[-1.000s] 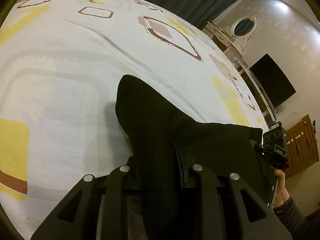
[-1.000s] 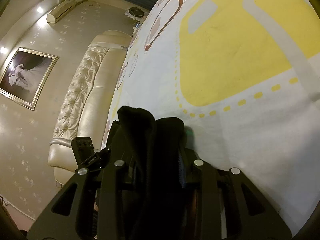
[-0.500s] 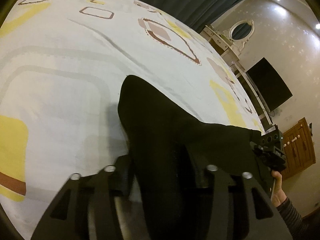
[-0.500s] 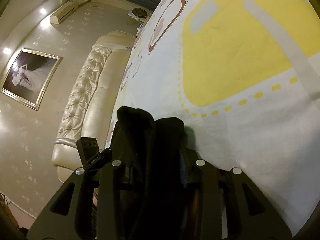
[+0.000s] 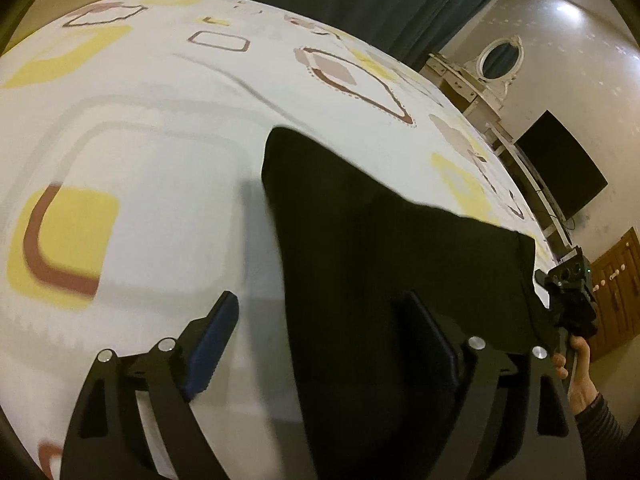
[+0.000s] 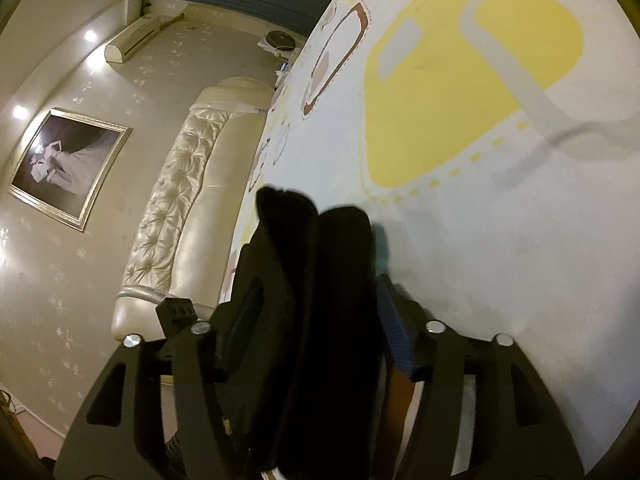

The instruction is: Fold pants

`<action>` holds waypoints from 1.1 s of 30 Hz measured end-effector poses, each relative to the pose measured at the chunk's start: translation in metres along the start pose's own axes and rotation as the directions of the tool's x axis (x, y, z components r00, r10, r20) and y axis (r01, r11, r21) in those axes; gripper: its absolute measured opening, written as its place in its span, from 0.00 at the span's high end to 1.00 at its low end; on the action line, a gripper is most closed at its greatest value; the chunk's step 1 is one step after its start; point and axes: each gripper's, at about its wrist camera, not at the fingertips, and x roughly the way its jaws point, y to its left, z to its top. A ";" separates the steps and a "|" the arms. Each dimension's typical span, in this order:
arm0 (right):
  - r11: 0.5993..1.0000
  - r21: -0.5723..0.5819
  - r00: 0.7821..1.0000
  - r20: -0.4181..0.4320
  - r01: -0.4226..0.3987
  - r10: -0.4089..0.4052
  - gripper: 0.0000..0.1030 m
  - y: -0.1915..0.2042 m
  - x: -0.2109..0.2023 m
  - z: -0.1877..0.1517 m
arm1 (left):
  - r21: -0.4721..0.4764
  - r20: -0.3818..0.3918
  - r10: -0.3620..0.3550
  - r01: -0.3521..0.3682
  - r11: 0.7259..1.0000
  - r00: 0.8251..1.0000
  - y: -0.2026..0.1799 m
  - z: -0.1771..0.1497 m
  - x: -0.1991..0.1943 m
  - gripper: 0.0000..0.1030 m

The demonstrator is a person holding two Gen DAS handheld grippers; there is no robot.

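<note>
Left gripper (image 5: 324,344): jaws wide, just been opening; its left pad stands clear on the bedsheet (image 5: 140,168), and the black pants (image 5: 380,240) run up between the jaws.

Right gripper (image 6: 316,316): jaws partly spread, also just been opening. A bunched fold of the pants fills the gap; whether the pads touch it is unclear, likely not.

Beyond the pants, the bedsheet stretches to a cream headboard (image 6: 188,200).

Solid black fabric pants (image 5: 360,240) on a white cotton bedsheet (image 5: 140,160) patterned with yellow, brown and grey rounded squares; black plastic gripper fingers (image 5: 208,340) with blue pads.
</note>
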 end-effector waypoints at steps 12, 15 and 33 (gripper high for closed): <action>0.992 -0.006 0.992 -0.019 0.124 -0.124 0.19 0.020 -0.028 -0.056 | 0.028 0.031 0.152 -0.153 0.988 0.988 -0.032 -0.053 -0.040 0.18; 0.989 -0.005 0.989 -0.013 0.150 -0.150 0.19 0.022 -0.036 -0.074 | 0.021 0.071 0.204 -0.206 0.978 0.976 -0.041 -0.068 -0.051 0.17; 0.796 -0.194 0.819 0.118 0.574 -0.562 0.14 0.083 -0.020 -0.158 | 0.032 0.047 0.390 -0.392 0.920 0.920 -0.081 -0.127 -0.084 0.17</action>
